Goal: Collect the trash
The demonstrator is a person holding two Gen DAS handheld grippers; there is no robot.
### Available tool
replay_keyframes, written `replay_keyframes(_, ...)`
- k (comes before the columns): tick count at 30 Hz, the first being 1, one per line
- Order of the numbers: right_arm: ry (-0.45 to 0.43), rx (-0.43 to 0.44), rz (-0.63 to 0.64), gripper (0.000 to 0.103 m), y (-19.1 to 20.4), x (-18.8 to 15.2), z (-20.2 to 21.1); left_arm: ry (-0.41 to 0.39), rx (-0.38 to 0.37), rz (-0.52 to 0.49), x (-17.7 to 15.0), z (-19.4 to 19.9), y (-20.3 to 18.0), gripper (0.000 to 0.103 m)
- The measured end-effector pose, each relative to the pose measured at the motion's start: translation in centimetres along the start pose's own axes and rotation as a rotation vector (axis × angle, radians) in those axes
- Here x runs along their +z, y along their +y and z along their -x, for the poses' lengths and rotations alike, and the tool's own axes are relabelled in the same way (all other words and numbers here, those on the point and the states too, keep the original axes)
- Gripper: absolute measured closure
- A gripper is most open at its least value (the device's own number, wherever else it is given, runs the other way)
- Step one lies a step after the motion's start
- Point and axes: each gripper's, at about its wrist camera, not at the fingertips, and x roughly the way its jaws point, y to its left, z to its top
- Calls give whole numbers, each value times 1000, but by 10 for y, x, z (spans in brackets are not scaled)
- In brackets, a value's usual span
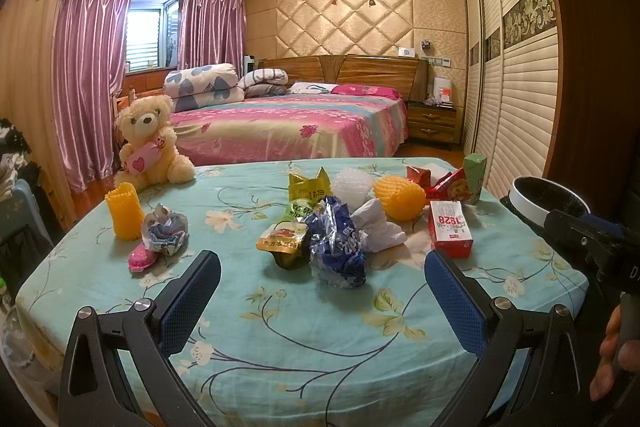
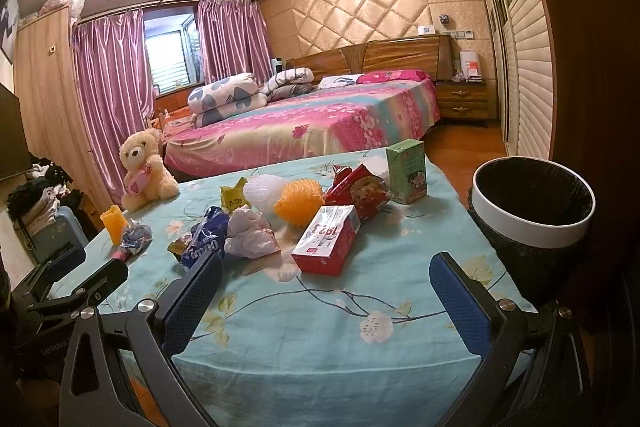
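Lying crumpled on floral tablecloth: blue wrapper, red carton; both grippers wide, empty.

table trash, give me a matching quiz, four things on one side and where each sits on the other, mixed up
Things:
1. teddy bear
2. green carton
3. red box
4. bin

Places:
A. off the table's right edge
B. far left corner of the table
C. far right corner, standing upright
D. lying flat, in front of the orange foam net

Pairs: 1-B, 2-C, 3-D, 4-A
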Motion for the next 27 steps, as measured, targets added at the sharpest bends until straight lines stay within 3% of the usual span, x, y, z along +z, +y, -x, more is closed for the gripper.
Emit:
replay_keyframes(11,38,6,-7,0,1,-2,-11,33,-15,22,0,-12,6,1)
replay_keyframes(27,261,13,-45,0,-4,0,-97,168,-27,35,9,-92,16,8)
